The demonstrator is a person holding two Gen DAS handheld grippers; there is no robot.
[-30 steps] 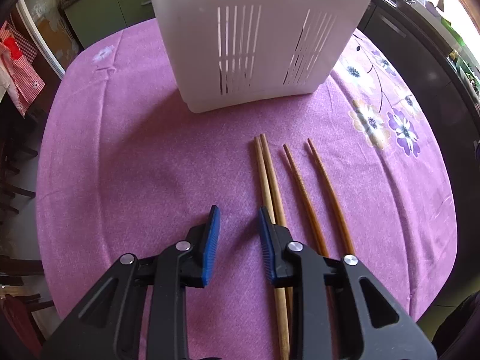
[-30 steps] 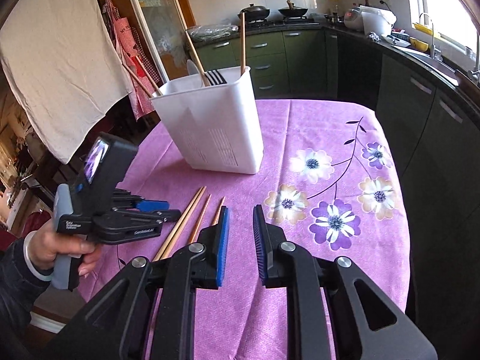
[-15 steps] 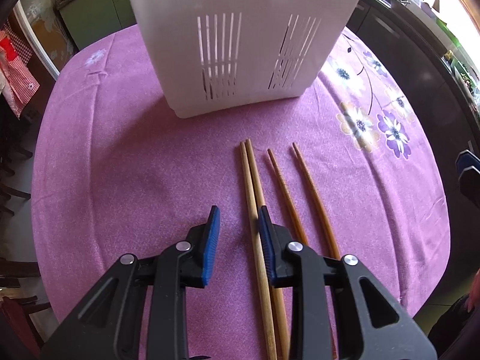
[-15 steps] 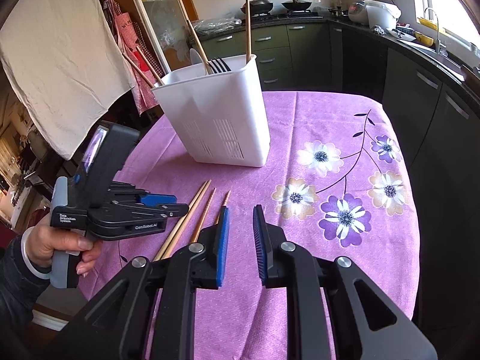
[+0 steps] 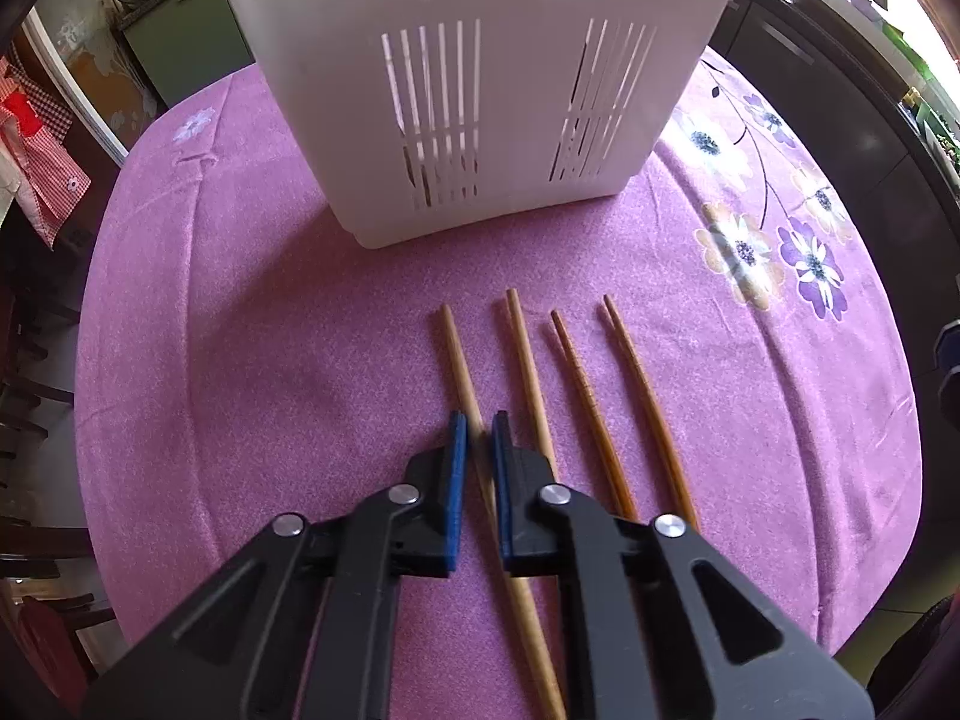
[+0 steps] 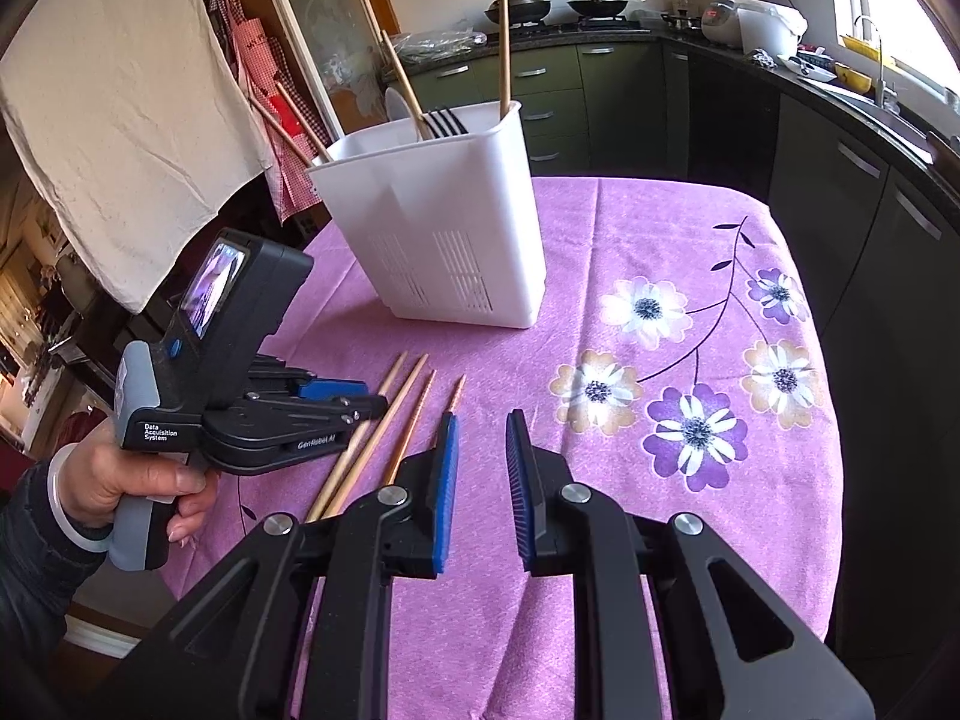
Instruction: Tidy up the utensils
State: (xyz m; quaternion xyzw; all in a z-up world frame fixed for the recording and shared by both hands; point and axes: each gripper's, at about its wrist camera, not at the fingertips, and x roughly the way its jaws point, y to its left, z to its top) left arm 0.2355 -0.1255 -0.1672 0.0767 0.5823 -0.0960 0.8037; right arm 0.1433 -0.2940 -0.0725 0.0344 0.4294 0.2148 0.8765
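Since a second ago the left gripper [image 5: 478, 420] has slid right and clamped one chopstick [image 5: 459, 354], parting it from its mate [image 5: 528, 360]. The right gripper [image 6: 482, 420] hovers slightly open, empty, above the tablecloth [image 6: 600, 228]; the holder [image 6: 444, 228] stands beyond the chopsticks.

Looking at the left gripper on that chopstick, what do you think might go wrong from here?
The left gripper is shut on the leftmost pale wooden chopstick near its middle, so it may pivot or slip when lifted. The neighbouring pale chopstick lies close and could be nudged. The tall white slotted plastic utensil holder stands near, so a tilted tip may catch on its rim.
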